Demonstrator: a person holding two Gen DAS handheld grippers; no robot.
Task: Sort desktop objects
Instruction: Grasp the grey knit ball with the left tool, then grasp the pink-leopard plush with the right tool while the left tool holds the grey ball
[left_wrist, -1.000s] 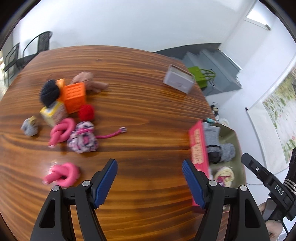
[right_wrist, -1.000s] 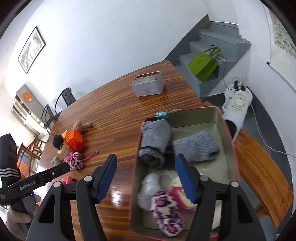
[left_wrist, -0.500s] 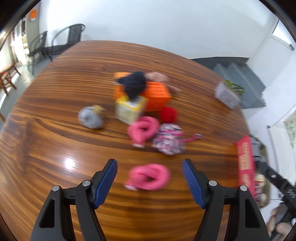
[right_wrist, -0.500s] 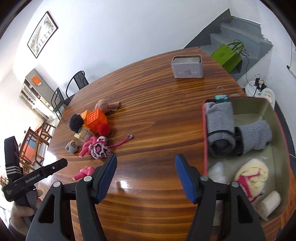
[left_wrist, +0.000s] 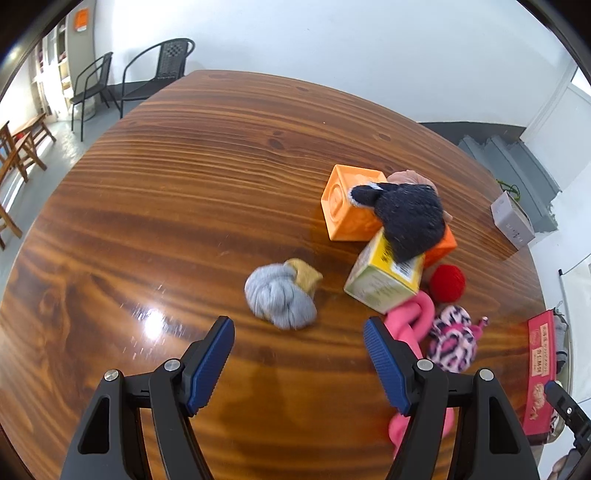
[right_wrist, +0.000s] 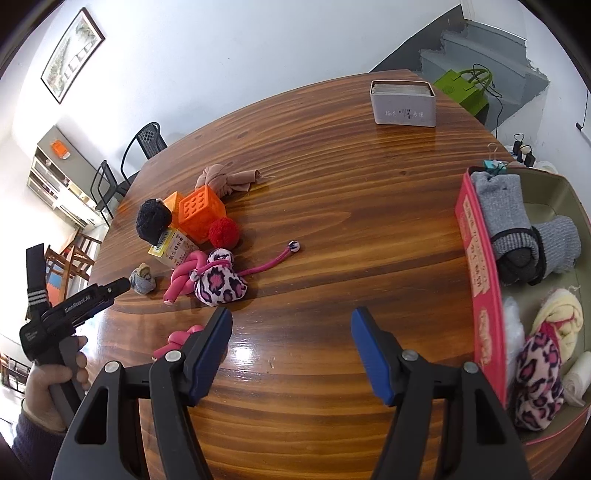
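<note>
**Both grippers empty over the wooden surface, clutter ahead of my left**

My left gripper (left_wrist: 299, 347) hangs over the wooden surface (left_wrist: 184, 206), fingers (left_wrist: 212, 360) spread wide, nothing between them. Just ahead of the gap lies a grey sock ball (left_wrist: 279, 297) with a tan cuff. Ahead and toward my right finger: a yellow-green carton (left_wrist: 384, 284), tilted, with a black fuzzy sock (left_wrist: 406, 216) draped on top; an orange cube (left_wrist: 349, 206) behind that. A red pompom (left_wrist: 447, 283) sits beside the carton. A pink knotted rope (left_wrist: 413, 317) runs close along the outside of the right finger, whether touching I cannot tell; a leopard-print pouch (left_wrist: 452, 339) lies just past it.

My right gripper (right_wrist: 291, 350) is likewise open and empty, above bare wood. Right of its fingers stands the red-sided box (right_wrist: 480, 280), holding grey rolled socks (right_wrist: 506, 218), a yellow bundle (right_wrist: 561, 317) and a leopard-print roll (right_wrist: 535, 376). Far ahead, a grey tin (right_wrist: 403, 103). A second pink knot (right_wrist: 179, 339) lies just outside the left finger, partly hidden by it.
</note>
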